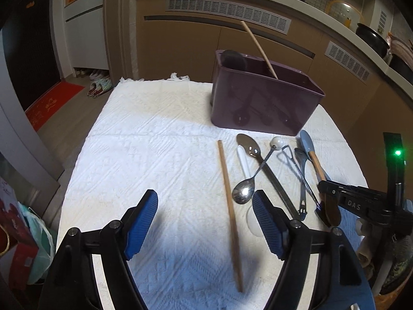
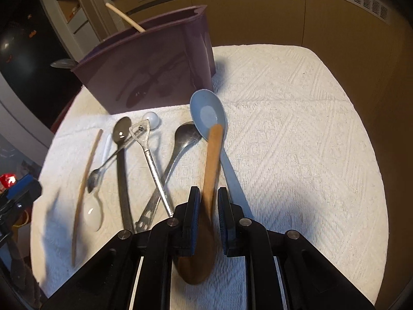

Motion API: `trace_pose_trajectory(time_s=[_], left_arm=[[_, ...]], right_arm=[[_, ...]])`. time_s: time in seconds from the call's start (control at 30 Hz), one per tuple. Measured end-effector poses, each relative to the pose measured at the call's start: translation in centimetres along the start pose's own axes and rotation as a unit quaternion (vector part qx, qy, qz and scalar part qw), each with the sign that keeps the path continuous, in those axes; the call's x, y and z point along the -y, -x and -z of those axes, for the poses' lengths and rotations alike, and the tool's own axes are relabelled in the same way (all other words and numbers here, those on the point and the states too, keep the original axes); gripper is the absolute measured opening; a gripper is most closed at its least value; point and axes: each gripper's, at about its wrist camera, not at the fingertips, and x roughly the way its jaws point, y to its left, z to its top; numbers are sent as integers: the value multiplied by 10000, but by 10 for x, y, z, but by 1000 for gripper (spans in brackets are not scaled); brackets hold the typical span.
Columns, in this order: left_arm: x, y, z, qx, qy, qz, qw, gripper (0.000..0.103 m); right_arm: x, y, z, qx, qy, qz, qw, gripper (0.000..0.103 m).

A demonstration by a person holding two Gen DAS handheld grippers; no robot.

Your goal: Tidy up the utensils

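Right tool [image 2: 208,206] narrow around wooden spoon [image 2: 210,170]; left tool [image 1: 205,214] wide, empty

Dark purple bin [image 1: 260,103], white diamond-textured cloth [image 1: 155,155], pale blue spoon [image 2: 208,115], blue-padded fingers [image 1: 140,222]

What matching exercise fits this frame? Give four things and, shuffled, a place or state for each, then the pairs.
Things:
1. wooden spoon
2. loose chopstick
3. purple bin
4. left gripper

Places or states:
A. open, nothing between its pads
B. lying flat on the white cloth, left of the spoons
C. standing at the far edge, one chopstick leaning out of it
D. between the right gripper's nearly shut pads

Pairs: 1-D, 2-B, 3-C, 4-A
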Motion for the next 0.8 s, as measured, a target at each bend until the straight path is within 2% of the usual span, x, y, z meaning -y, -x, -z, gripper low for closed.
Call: trace_pose_trajectory(time_s=[0.03,0.13,0.23,0.27,0.33,0.37,0.47,0.6,0.8], left_arm=[[-2,-1,1,-15,22,3,10000,73],[-5,-3,3,-63,82,38,9999,73],[-4,-5,5,-93,94,81,9999,73],[-5,-5,5,-102,91,86,9999,73],[-6,-5,6,-108,93,72,9999,73],[-6,-5,5,-112,98,61,9999,73],[-8,-6,6,-141,95,28,9999,73],[-4,-10,6,-187,-6,37,9998,73],[19,-19,-2,-93,-694,283,9971,73]], right_arm=[[-2,-2,-1,14,49,34,10000,17],[-13,-6,-7,97,328,153,9993,29],[-24,-12,-13,177,612,342,9974,30],[-27,-13,-14,200,718,402,9964,29],[-32,-13,-14,258,956,527,9937,15],[-33,-12,-13,260,1020,523,9931,12],[-29,0,-14,289,979,303,9943,10],[-26,41,-17,717,971,57,9927,10],[-16,100,-20,1259,920,-320,9872,10]])
